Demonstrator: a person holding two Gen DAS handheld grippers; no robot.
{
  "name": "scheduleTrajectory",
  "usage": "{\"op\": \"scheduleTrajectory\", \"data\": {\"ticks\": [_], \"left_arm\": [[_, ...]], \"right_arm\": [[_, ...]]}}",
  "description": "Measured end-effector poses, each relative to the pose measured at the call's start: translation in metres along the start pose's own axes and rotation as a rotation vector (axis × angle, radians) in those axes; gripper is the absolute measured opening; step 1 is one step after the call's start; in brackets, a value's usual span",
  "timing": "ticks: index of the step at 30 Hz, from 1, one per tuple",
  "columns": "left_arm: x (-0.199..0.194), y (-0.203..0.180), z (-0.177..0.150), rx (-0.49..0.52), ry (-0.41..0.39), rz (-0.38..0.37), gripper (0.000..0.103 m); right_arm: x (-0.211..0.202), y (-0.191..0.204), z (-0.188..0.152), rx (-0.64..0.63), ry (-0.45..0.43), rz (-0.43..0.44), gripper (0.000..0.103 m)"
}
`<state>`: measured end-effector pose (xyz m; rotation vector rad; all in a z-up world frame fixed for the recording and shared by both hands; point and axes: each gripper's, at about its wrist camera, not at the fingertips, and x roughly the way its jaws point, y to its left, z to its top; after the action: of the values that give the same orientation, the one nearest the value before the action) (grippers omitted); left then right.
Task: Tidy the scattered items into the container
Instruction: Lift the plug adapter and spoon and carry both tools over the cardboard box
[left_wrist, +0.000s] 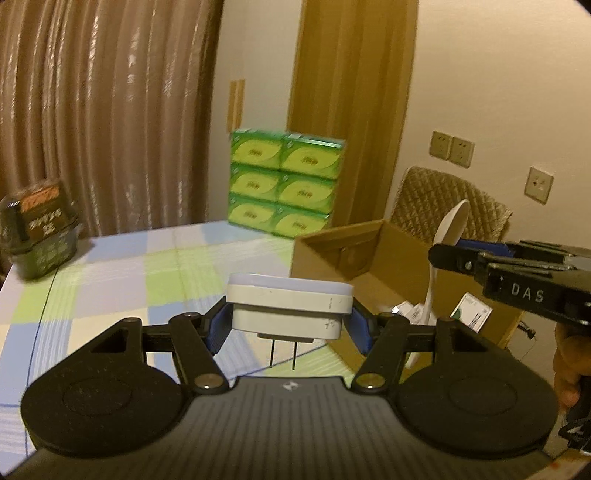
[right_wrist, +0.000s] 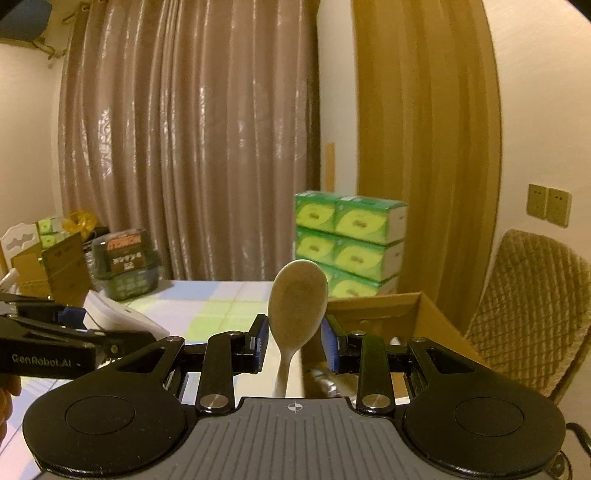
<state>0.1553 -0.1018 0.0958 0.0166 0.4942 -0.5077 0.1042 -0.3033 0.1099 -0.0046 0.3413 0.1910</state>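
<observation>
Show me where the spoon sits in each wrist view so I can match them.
Left wrist view: the spoon stands upright at the right, gripped by the right claw, over the cardboard box.
Right wrist view: lower centre, bowl up, between the blue pads.
Shared landmark: the green tissue packs.

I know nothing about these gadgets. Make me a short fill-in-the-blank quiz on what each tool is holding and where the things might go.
1. The left tool grips a white plug-in device with two metal ____ pointing down.
2. The right tool holds a pale ____ with its bowl pointing up.
3. The open container on the checked tablecloth is a brown ____ box.

Missing words: prongs; spoon; cardboard
</observation>
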Motion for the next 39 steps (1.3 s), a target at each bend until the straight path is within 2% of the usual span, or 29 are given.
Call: {"op": "scheduleTrajectory", "data": {"ticks": [6,14,31,39], "left_arm": [[0.008,-0.027,0.013,0.008,-0.028,-0.045,0.059],[0.026,-0.057,0.016,0.037,-0.014,-0.091,0.059],[0.055,-0.085,0.02,0.003,-0.031,-0.147,0.059],[0.073,-0.099,0.02,0.026,-0.04,-0.174,0.059]], "right_arm": [[-0.01,-0.017,0.01,0.001,-0.022,-0.025,0.028],[-0.02,-0.042,0.018,-0.004,-0.043,-0.067,0.028],[-0.021,-0.08,0.007,-0.005,-0.006,-0.123,0.028],[-0.016,-0.095,0.001,-0.002,0.014,-0.142,0.028]]}}
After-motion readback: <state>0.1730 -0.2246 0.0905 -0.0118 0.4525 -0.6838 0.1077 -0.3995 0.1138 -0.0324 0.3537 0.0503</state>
